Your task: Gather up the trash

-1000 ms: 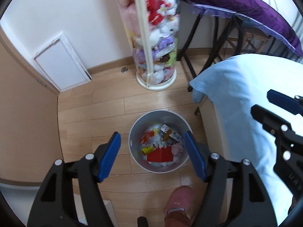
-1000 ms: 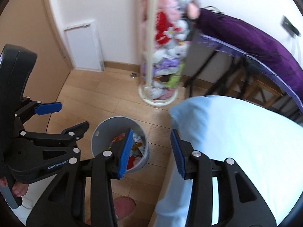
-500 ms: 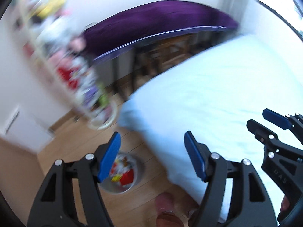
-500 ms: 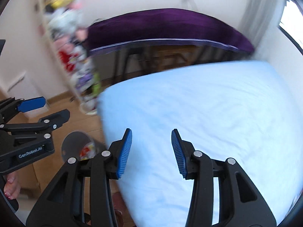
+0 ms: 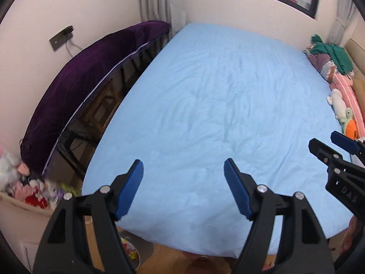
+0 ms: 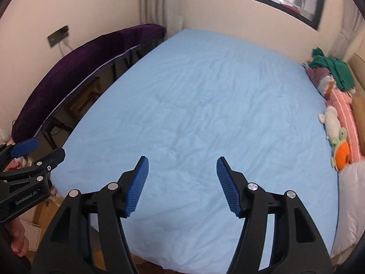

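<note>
Both grippers hang over a bed with a light blue sheet (image 5: 228, 102), pointing down at it. My left gripper (image 5: 183, 162) is open, its jaws still opening, with nothing between the blue pads. In its own view my right gripper (image 6: 181, 159) is also open and widening, nothing between its pads either. Each shows in the other's view: the right gripper (image 5: 322, 139) at the right edge, the left gripper (image 6: 49, 148) at the left edge. The grey trash bin (image 5: 146, 250) with colourful wrappers peeks out at the bottom, on the floor by the bed's near corner, partly hidden by my left finger.
A purple-draped rack (image 5: 86, 75) runs along the bed's left side. A container of plush toys (image 5: 34, 189) stands at lower left. Pillows, green clothing (image 5: 330, 50) and plush toys (image 6: 337, 137) line the bed's right edge. A pink slipper (image 5: 200, 260) shows on the wooden floor.
Both views have swung up from the floor and the trash bin to the bed. The right gripper's jaws stand wider apart than before; the left ones a little wider.
</note>
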